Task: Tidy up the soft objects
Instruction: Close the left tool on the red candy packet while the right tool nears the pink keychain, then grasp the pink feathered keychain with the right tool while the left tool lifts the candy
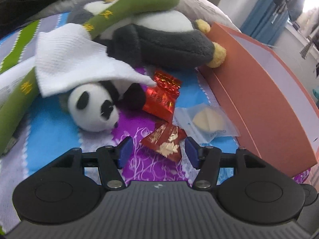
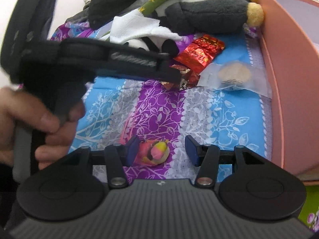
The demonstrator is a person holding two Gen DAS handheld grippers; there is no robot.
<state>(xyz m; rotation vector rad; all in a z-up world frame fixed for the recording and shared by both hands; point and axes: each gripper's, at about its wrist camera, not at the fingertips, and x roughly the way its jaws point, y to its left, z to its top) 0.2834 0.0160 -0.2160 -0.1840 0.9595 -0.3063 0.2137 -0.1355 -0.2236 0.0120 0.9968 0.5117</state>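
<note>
My left gripper is open, its fingertips on either side of a red foil packet lying on the patterned cloth. A small panda plush lies just beyond, partly under a white tissue. A grey and white penguin plush and a green plush are stacked behind. My right gripper is open over a small pink and yellow soft toy, which sits near its left finger. The left gripper's body crosses the right wrist view.
An orange box with an open top stands on the right, also in the right wrist view. A larger red foil packet and a clear bag with a round pale item lie beside it. The floral cloth covers the surface.
</note>
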